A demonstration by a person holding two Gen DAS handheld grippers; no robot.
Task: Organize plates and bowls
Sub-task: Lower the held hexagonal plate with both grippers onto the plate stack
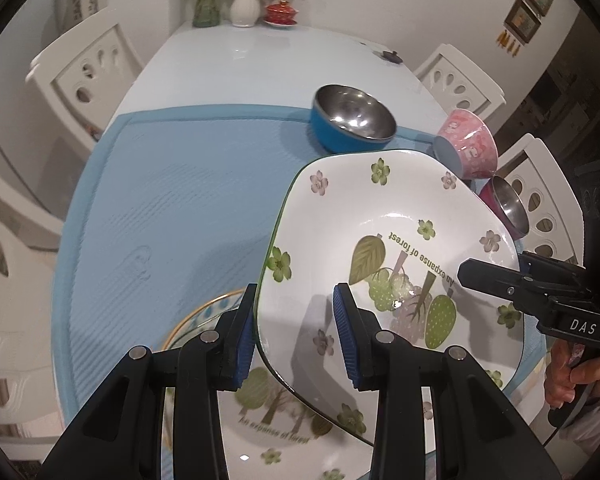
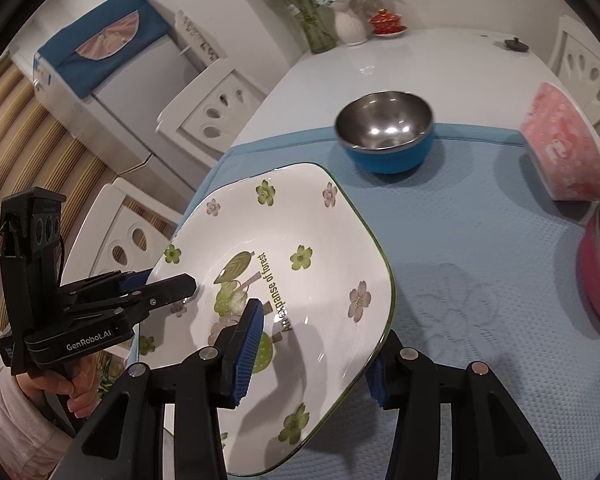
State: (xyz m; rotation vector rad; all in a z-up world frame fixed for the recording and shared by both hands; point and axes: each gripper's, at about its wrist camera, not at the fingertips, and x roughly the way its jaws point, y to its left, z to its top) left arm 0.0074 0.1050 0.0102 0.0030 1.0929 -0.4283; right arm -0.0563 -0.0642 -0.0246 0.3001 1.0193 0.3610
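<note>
A white squarish plate (image 1: 384, 216) with green flowers and "An expanse of forest" print is lifted and tilted above the blue mat (image 1: 172, 200). My left gripper (image 1: 296, 336) straddles its left rim, one finger under, one on top. My right gripper (image 2: 316, 352) straddles its right rim the same way; it shows in the left wrist view (image 1: 500, 280). A second matching plate (image 1: 276, 428) lies flat below on a gold-rimmed plate (image 1: 196, 320). The lifted plate also shows in the right wrist view (image 2: 284, 264). The left gripper shows there too (image 2: 168, 284).
A blue steel-lined bowl (image 1: 352, 120) stands upright on the mat's far edge. A pink bowl (image 1: 466, 144) lies tipped on its side at the right, next to a magenta steel-lined bowl (image 1: 506, 204). Vases (image 1: 244, 4) and a red lidded cup (image 1: 281, 12) stand at the table's far end. White chairs surround the table.
</note>
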